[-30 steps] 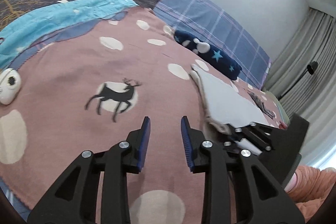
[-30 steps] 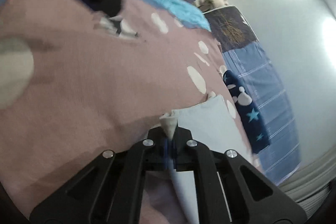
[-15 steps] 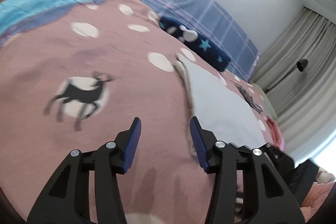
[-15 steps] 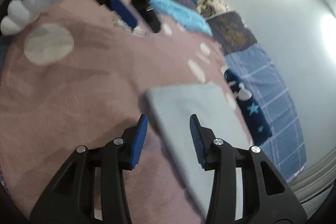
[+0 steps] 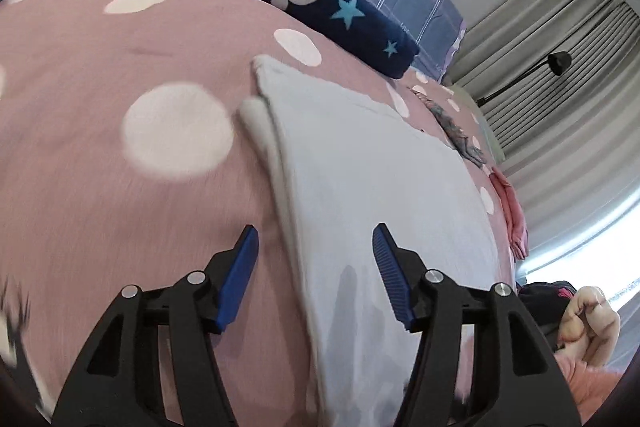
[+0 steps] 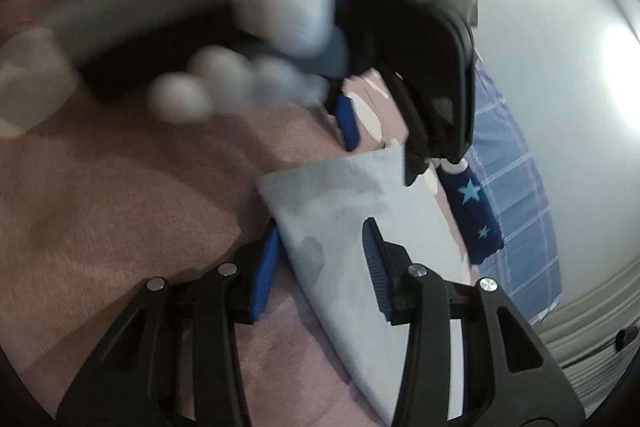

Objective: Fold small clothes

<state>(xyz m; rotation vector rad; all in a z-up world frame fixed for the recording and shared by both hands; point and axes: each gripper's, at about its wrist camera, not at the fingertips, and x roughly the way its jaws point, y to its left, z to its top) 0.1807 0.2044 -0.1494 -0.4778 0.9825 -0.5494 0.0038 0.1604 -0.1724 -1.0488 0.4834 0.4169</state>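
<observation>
1. Showing only in right wrist view: left gripper [image 6: 384, 143] at 12 o'clock, blurred, w/ gloved hand [image 6: 256, 39]; only in left view: lamp [image 5: 558, 63], curtains [image 5: 560, 75].
2. Folded garment [image 5: 360, 179]: pale grey-blue, flat rectangle on pink dotted bedspread [image 5: 100, 87], cream edge at 9 o'clock.
3. Left claw jaws opening, straddling garment's edge, no grip; right gripper [image 6: 320, 259] part-open, empty, over the near corner.

Two black handheld grippers with blue pads

Each gripper, left [image 5: 316, 255] and right [image 6: 320, 247], has black angular skeletal fingers with triangular cut-outs, silver screws at the joints and ribbed blue pads [image 5: 390, 273]. A blurred hand [image 6: 240, 39] wears a pale glove with a grey band.
</observation>
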